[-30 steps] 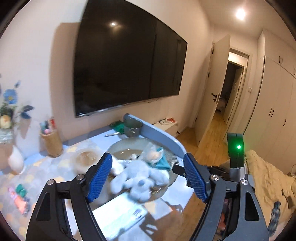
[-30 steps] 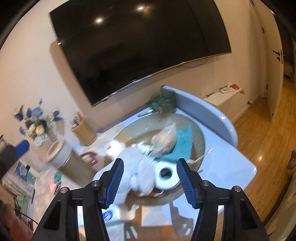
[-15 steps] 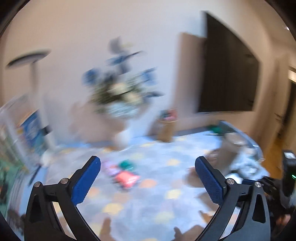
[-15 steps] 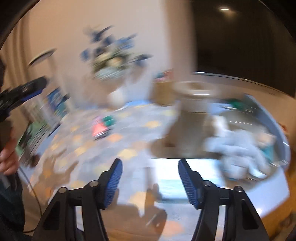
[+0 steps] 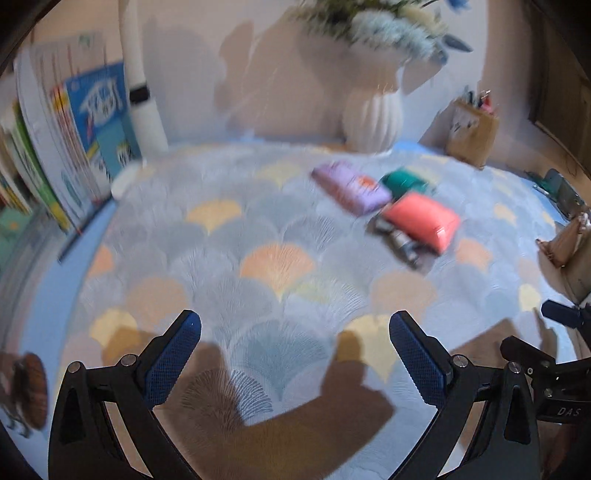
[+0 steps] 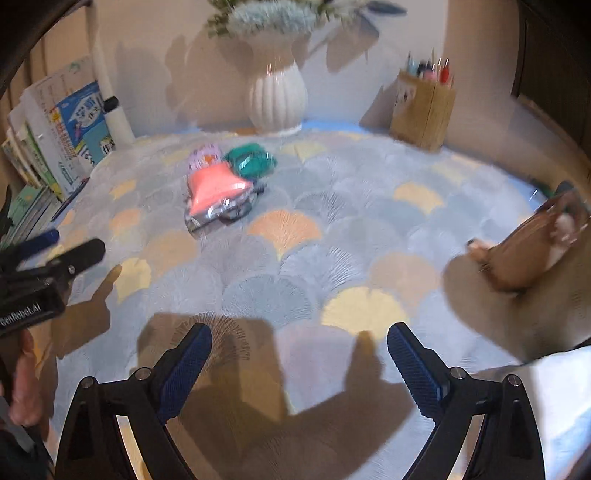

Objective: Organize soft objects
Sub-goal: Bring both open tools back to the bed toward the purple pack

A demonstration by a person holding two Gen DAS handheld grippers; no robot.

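Both grippers wide open w/ nothing between the fingers: left gripper [image 5: 295, 354], right gripper [image 6: 299, 362], whose fingers have just been opening. Soft packs sit mid-bench in a touching cluster, pink pack [image 5: 421, 219] upper right of centre in left view, upper left [image 6: 216, 188] in right view, purple pack [image 5: 351, 188] and green pack [image 5: 404, 181] behind it. Pink one's long axis runs diagonally in left view; neither hand clearly nearer, both well short.

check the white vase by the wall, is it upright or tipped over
Upright. The white ribbed vase stands on its base on the table against the wall, with the flowers rising from its mouth.
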